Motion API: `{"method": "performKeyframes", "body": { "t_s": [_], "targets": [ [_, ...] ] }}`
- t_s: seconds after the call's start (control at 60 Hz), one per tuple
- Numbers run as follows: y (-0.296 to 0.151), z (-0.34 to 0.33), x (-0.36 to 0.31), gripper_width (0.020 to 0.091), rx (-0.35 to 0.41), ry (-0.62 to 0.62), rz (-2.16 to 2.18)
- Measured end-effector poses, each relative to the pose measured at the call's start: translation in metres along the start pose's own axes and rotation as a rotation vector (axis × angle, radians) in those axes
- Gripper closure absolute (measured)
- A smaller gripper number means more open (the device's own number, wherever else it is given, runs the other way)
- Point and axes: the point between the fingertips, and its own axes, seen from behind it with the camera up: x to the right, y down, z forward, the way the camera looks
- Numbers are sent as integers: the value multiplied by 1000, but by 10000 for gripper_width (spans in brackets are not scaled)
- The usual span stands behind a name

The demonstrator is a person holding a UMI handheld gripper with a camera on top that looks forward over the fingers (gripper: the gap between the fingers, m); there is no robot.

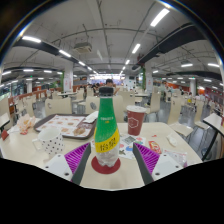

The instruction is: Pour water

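Two fingers of the tongs (106,160) stand apart, their purple pads on either side of a green bottle (106,128) with a yellow label. It stands upright on a red coaster (106,165) on the pale surface (30,150), with a gap at each side. Beyond it to the right sits a red paper cup (136,119). To the left lies a tray (72,128), and near the left finger, a playing card (52,146).
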Motion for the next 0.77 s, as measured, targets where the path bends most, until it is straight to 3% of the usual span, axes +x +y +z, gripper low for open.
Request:
{"method": "performKeyframes", "body": {
  "t_s": [0.2,0.45,0.767],
  "targets": [
    [-8,-133,-36,251,65,-1,-21],
    [9,-261,-87,259,85,7,-62],
    [16,-316,-105,249,118,39,-44]
  ]
}}
